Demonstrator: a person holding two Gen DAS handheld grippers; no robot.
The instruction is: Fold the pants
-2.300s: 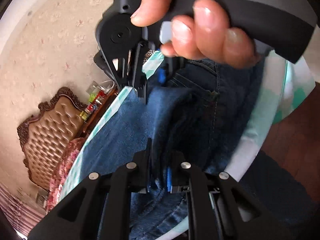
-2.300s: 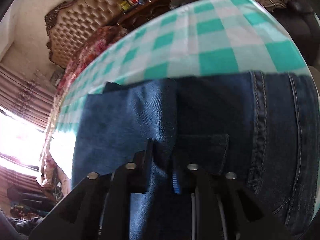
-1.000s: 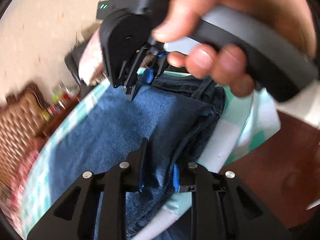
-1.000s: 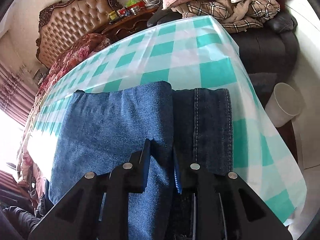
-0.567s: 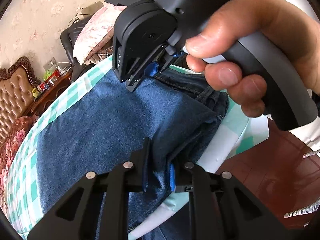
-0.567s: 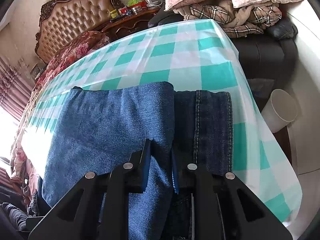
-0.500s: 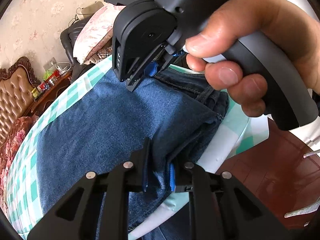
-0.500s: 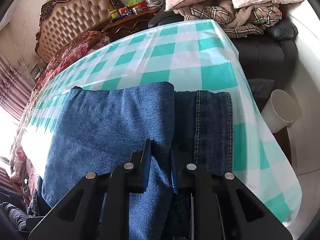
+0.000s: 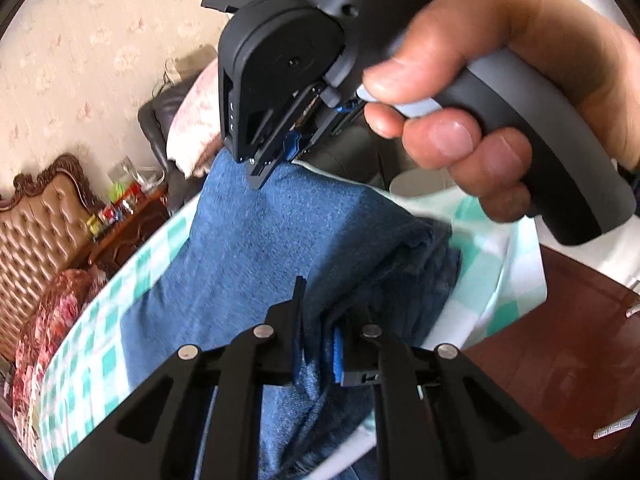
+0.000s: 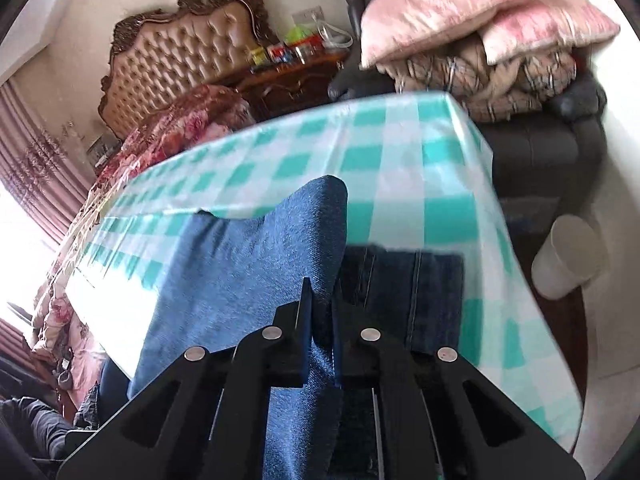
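Pants (image 9: 256,248) on checked tablecloth (image 10: 400,184), pinched by left gripper (image 9: 318,344) and right gripper (image 10: 322,320).

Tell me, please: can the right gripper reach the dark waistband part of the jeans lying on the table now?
Probably not yet: the right gripper is shut on the lifted denim fold, so it is occupied, though the waistband part lies uncovered just beside it.

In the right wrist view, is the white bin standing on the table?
No, the white bin stands on the floor beside the table, below its checkered cloth edge.
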